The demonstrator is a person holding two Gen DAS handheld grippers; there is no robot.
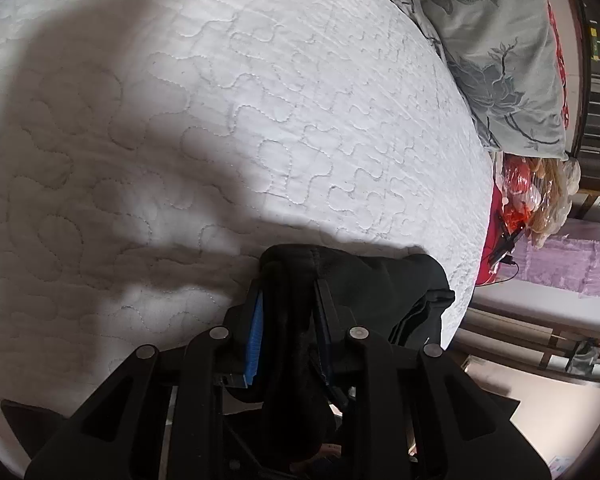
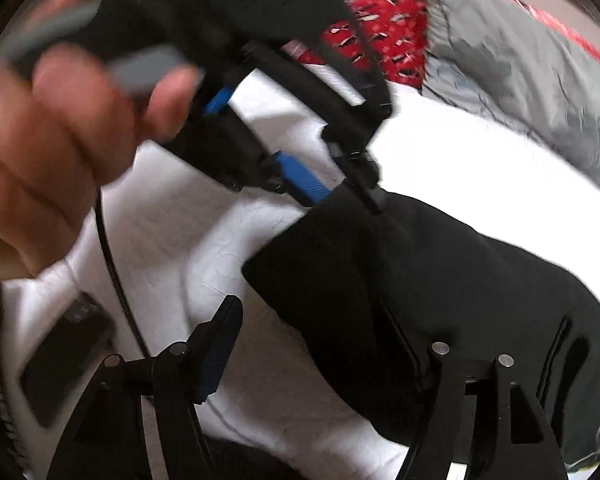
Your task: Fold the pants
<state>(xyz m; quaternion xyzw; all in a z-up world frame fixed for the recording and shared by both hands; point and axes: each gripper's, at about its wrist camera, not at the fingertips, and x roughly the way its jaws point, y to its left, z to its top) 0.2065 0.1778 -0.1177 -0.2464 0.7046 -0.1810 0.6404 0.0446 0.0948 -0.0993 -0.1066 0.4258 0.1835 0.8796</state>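
The black pants lie bunched on the white quilted bed. My left gripper is shut on a fold of the pants, with cloth pinched between its blue-padded fingers. In the right wrist view the left gripper shows from outside, held by a hand, gripping the pants' upper edge. My right gripper is open; its left finger is bare over the quilt, and its right finger is hidden under the black cloth.
A pale green floral pillow lies at the bed's far right, over a red patterned cover. Plastic bags and a bench sit beyond the bed edge. A dark flat device and cable lie on the quilt.
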